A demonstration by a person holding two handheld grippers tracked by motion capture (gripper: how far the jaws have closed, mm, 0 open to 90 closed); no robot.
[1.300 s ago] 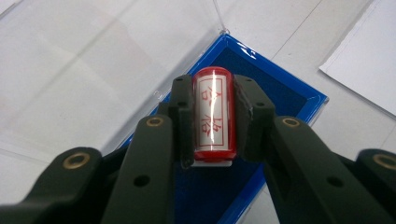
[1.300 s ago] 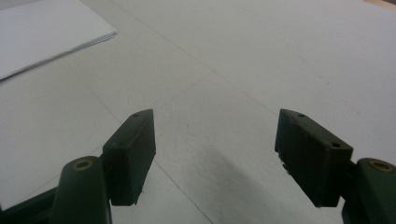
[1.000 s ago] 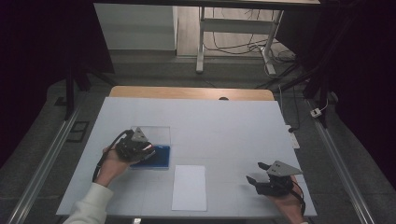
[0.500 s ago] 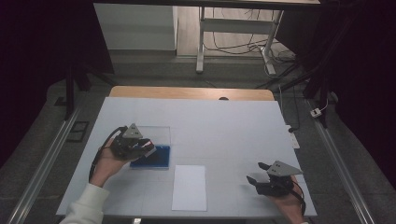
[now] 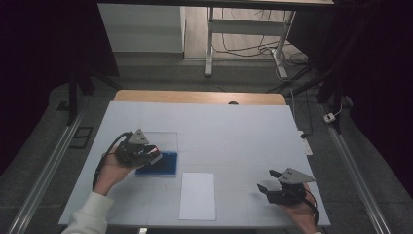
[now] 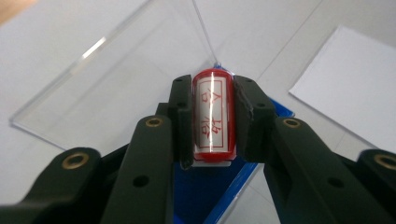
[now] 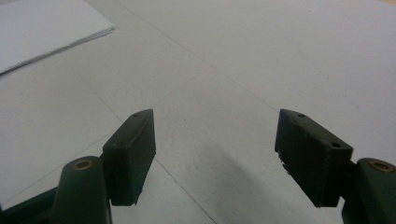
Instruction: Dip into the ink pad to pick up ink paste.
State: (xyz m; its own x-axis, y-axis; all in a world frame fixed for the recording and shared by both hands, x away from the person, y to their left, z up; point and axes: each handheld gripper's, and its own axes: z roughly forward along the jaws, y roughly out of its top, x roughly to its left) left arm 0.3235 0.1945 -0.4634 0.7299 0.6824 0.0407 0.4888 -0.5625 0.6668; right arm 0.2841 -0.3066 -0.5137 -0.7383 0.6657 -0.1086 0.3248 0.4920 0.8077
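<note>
While the left gripper (image 6: 212, 116) clamps its fingers on a red stamp (image 6: 212, 114) above the blue pad (image 5: 158, 164), the right gripper (image 7: 217, 154) rests with fingers apart.

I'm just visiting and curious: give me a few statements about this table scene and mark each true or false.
1. The left tongs grip a red stamp. True.
2. The right tongs hold a pen. False: they are open with nothing between them.
3. A white sheet of paper lies on the table. True.
4. The blue pad lies beside the right tongs. False: it lies by the left tongs.
5. The clear lid is black. False: it is see-through.
</note>
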